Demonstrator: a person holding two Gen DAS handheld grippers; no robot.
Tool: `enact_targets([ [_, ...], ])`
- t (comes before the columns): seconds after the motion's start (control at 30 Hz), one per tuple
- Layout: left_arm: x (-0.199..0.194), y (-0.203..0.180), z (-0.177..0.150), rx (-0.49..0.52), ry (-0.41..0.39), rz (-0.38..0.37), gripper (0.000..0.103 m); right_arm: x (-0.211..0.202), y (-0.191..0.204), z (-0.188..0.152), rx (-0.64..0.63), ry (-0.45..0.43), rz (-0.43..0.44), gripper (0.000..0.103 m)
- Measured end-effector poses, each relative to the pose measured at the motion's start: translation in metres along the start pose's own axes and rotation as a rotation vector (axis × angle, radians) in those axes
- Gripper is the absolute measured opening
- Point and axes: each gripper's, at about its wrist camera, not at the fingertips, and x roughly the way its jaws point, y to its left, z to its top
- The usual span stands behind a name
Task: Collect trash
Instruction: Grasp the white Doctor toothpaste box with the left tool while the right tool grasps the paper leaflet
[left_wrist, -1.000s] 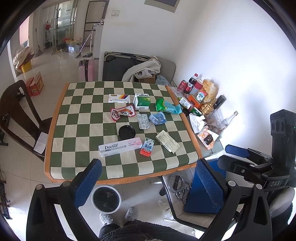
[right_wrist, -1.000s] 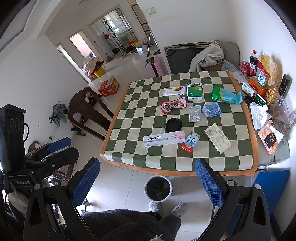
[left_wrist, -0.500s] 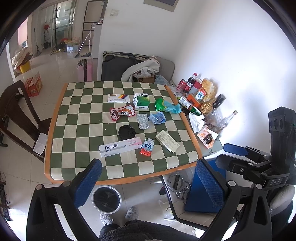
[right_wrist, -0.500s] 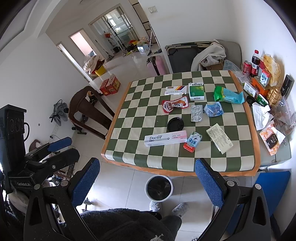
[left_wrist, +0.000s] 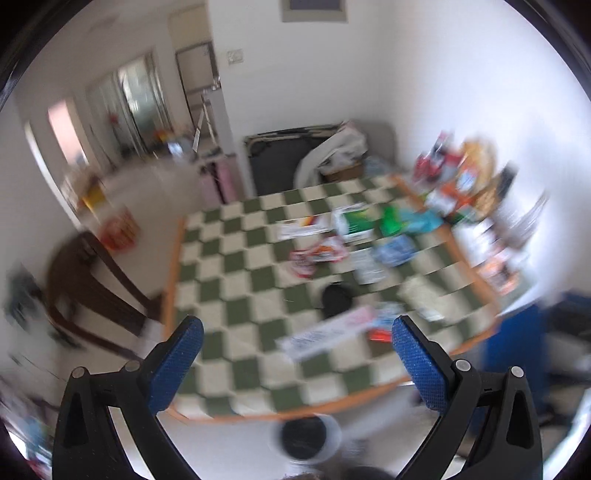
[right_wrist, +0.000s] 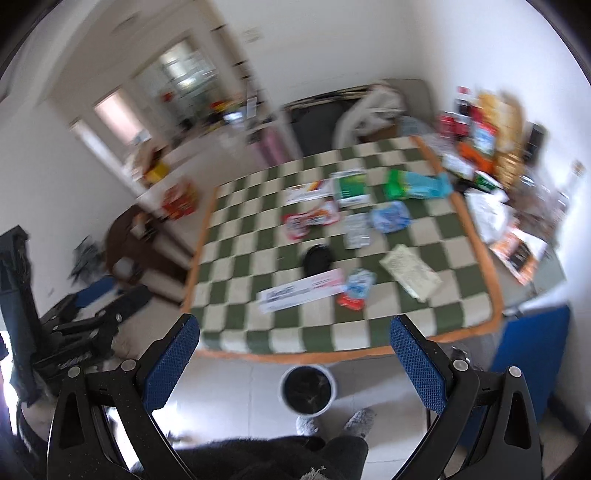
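Both grippers, left and right, wide open, empty | long box ahead, lying crosswise | bin below table edge

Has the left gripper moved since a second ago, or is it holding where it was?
Yes. The left gripper has swung left and closer to the checkered table: the table now sits right of centre in its blurred view, and the bin lies directly below.

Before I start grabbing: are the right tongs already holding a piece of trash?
No: the right tongs are open and empty, above the bin on the floor.
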Motion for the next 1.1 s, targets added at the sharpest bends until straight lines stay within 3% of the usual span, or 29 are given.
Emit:
enact_targets([
  [0.13, 0.082, -0.017, -0.011, 0.185, 0.116, 0.033, 0.103, 0.034, -0.028, -0.003, 0.091, 0.009, -0.154, 0.103],
  [0.33, 0.192, -0.056, -0.047, 0.427, 0.339, 0.026, 0.103, 0.126, -0.101, -0.013, 0.194, 0.149, -0.307, 0.103],
  [0.57, 0.283, -0.104, -0.070, 0.670, 0.486, 0.035, 0.103, 0.243, -0.163, -0.012, 0.157, 0.358, -0.341, 0.103],
  [0.7, 0.317, -0.119, -0.076, 0.741, 0.552, 0.002, 0.103, 0.298, -0.184, -0.001, 0.111, 0.441, -0.335, 0.103],
  [0.73, 0.322, -0.121, -0.077, 0.749, 0.562, -0.007, 0.102, 0.314, -0.191, 0.004, 0.094, 0.461, -0.339, 0.103],
  [0.87, 0.337, -0.124, -0.076, 0.725, 0.607, -0.064, 0.059, 0.355, -0.207, 0.019, 0.032, 0.526, -0.379, 0.103],
  [1.0, 0.339, -0.118, -0.072, 0.616, 0.633, -0.067, 0.058, 0.389, -0.215, 0.033, -0.031, 0.566, -0.394, 0.103],
  [1.1, 0.337, -0.100, -0.070, 0.398, 0.692, -0.042, 0.057, 0.414, -0.218, 0.037, -0.071, 0.587, -0.416, 0.103],
])
